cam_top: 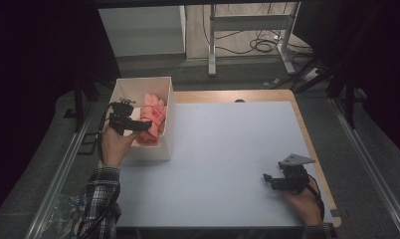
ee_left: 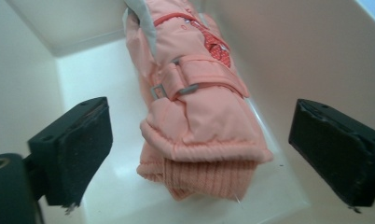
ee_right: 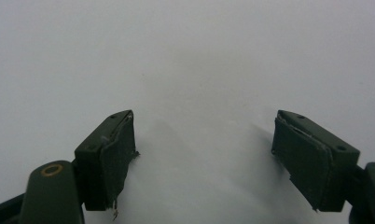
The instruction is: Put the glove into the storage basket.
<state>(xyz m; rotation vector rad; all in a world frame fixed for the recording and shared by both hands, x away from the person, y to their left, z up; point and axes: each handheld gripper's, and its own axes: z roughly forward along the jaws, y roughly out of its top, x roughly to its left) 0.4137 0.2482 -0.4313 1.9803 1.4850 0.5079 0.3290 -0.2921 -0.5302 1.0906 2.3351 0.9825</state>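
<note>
Dim surroundings ring the scene: grey carpeted floor (cam_top: 49, 164), a metal frame with looped cables (cam_top: 260, 45) at the back, and dark drapes at either side. At the centre stands the worktop (cam_top: 223, 164), a pale blue-white sheet over a wooden board whose edge shows along the far and right sides. Its broad middle is plain and evenly lit.

On the worktop's far left corner sits a white box (cam_top: 168, 124), open at the top, with tall plain walls. Inside it, against the right-hand wall, lies a salmon-pink mitten (ee_left: 199, 116). It is padded, with a ribbed knit cuff at the near end, a strap with a metal buckle across the wrist, and a red dotted patch farther up. It lies flat on the box floor, lengthwise along the wall.

The left gripper (cam_top: 131, 124) reaches into the box from the near side, held by a hand in a plaid sleeve. Its fingers (ee_left: 78, 149) are spread wide on either side of the mitten's cuff, touching nothing. The right gripper (cam_top: 270, 180) rests low over the worktop near the right front corner, well apart from the box, its fingers (ee_right: 111, 154) also wide apart and holding nothing.
</note>
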